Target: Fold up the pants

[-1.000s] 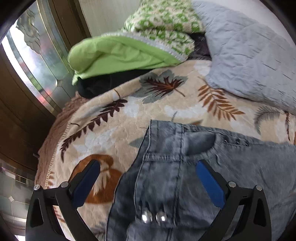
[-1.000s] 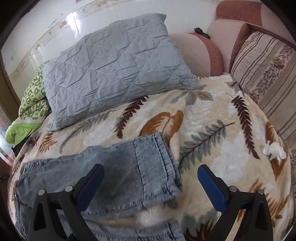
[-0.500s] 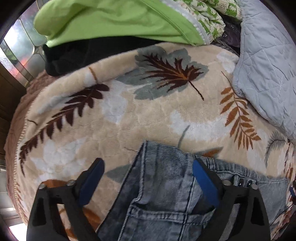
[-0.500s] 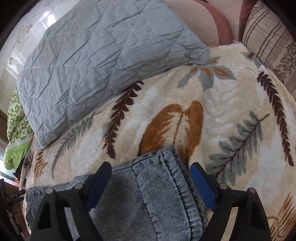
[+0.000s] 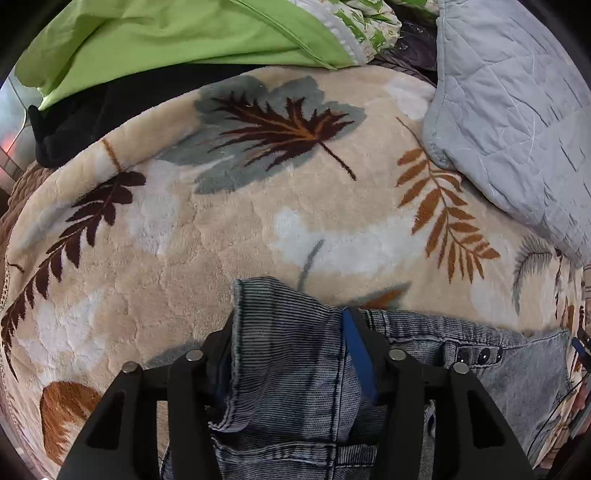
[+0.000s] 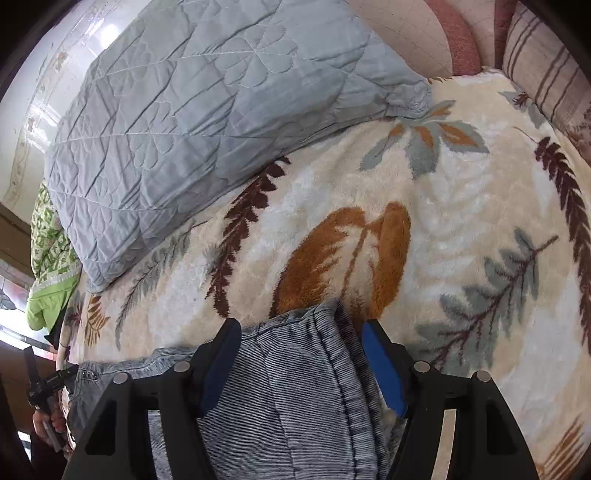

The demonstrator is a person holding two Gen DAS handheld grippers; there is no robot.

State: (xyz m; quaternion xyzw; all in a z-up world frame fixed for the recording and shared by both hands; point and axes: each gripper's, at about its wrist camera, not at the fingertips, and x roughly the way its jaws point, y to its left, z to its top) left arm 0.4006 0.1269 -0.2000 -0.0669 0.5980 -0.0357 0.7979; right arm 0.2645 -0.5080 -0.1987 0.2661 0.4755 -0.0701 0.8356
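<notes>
At the bottom of my left wrist view, my left gripper has its fingers pinching a bunched corner of the jeans at the waistband end; a row of dark snaps shows at lower right of that frame. In the right wrist view, my right gripper has its fingers closed in on the hemmed end of the jeans, denim filling the gap between the blue pads. The jeans lie along the near edge of the bed, on the cream leaf-print blanket, which fills the middle of both frames. I can read no brand, label or writing anywhere. Farther back, a grey quilted pillow rests on the blanket, upper left in the right view and upper right in the left. A green bedding bundle lies across the top of the left view, over something black. A striped cushion sits at the upper right of the right view
</notes>
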